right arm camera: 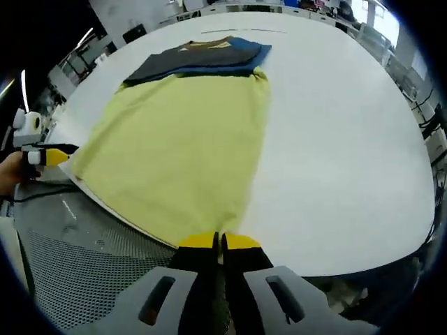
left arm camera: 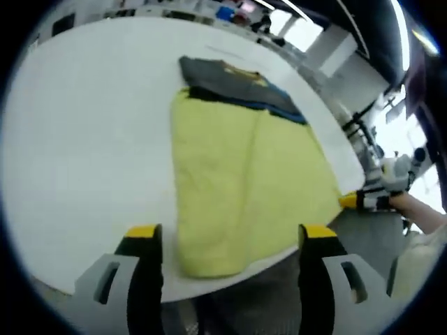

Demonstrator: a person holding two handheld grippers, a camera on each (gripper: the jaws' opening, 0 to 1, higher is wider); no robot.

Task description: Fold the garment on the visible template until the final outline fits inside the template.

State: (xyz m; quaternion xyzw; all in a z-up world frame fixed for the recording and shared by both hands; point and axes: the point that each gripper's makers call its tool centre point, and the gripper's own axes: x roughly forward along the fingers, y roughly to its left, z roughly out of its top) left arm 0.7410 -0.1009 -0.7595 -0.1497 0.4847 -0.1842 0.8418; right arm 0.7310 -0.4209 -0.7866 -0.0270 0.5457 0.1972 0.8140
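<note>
A yellow garment lies flat on the white table, reaching the near edge. My left gripper is open, and the garment's near end lies between and beyond its jaws. In the right gripper view the same gripper shows at the left, just off the garment's side corner. My right gripper is shut on the garment's near corner. In the left gripper view it sits at the garment's right corner, held by a hand.
A stack of folded dark grey and blue garments lies against the yellow garment's far end. A thin line marks the table beyond it. Grey mesh flooring lies below the table edge. Desks and equipment stand at the back.
</note>
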